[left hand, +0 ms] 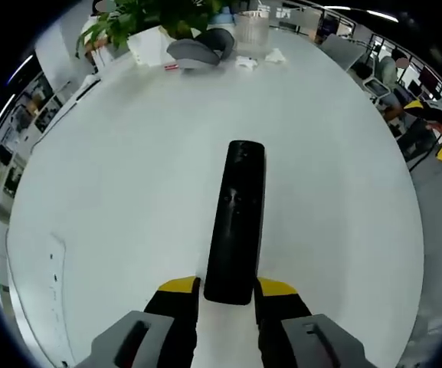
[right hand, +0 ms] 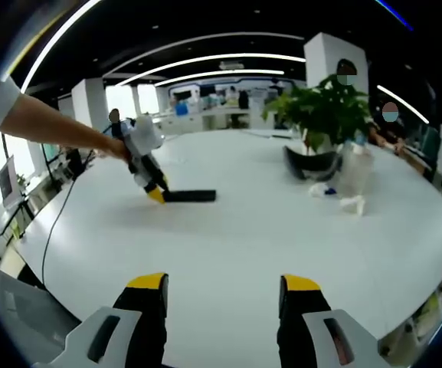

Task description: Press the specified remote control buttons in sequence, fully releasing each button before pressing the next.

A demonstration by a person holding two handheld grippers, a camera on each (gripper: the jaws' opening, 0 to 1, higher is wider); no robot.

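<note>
Left gripper (left hand: 228,295): yellow-tipped fingers (left hand: 178,288) sit either side of the near end of the remote control (left hand: 237,218). They look closed in on it, pads at both long edges, gap no wider than the body. I read this as a steadying hold on the tail end.

Remote control lies flat on the white surface (left hand: 113,192), long axis pointing away from me, button face up. Buttons are small, dark on dark; I can't tell which is which from here.

Right gripper (right hand: 226,295): fingers (right hand: 148,285) well apart, nothing between them, hovering above the surface (right hand: 243,230) and well back from the remote (right hand: 190,196). In the right gripper view my left gripper (right hand: 156,192) is touching the remote's end.

Handling, my judgement: stiff plastic bar, light, smooth-sided, likely to skid or pivot on this slick top if poked off-centre. Best held by the long edges at the tail, leaving the button face free. Press straight down with one fingertip, then lift fully clear.

Far end: potted plant (left hand: 148,15), dark rounded object (left hand: 201,47), clear container (left hand: 253,29). All well apart from the remote.
</note>
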